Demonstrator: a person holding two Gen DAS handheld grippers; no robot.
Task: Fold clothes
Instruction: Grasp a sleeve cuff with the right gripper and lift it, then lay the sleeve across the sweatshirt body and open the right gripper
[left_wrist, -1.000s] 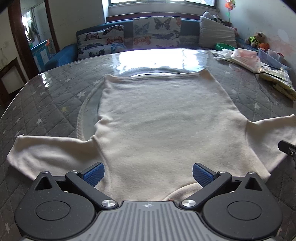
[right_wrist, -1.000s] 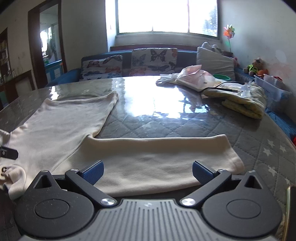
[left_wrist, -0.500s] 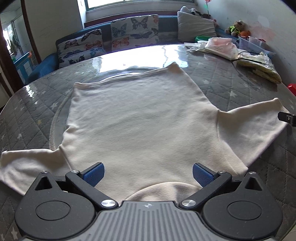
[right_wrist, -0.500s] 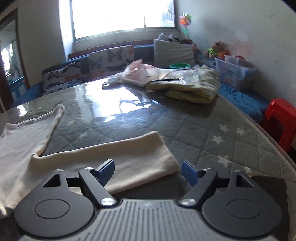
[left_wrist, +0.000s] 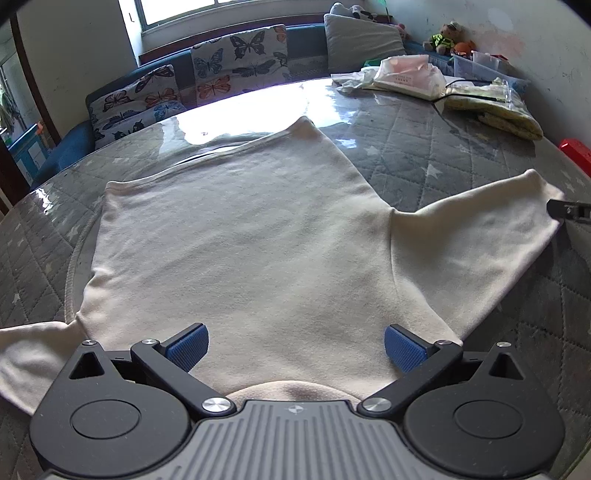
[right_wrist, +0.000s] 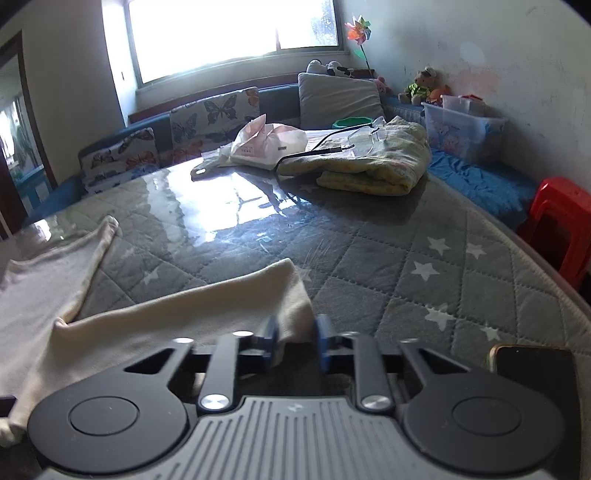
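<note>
At the sleeve (right_wrist: 207, 306) end, my right gripper (right_wrist: 295, 341) pinches only the cuff edge and may slip; my left gripper (left_wrist: 293, 345) gapes wide over the shirt (left_wrist: 240, 240), holding nothing.

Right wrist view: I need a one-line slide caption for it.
Right gripper closing its blue pads on the cuff of a cream long-sleeved top spread on a grey quilted star-print table.

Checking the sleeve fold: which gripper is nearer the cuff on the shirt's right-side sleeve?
Right. The right gripper is closing on that sleeve cuff; the left gripper hovers open over the shirt's collar.
</note>
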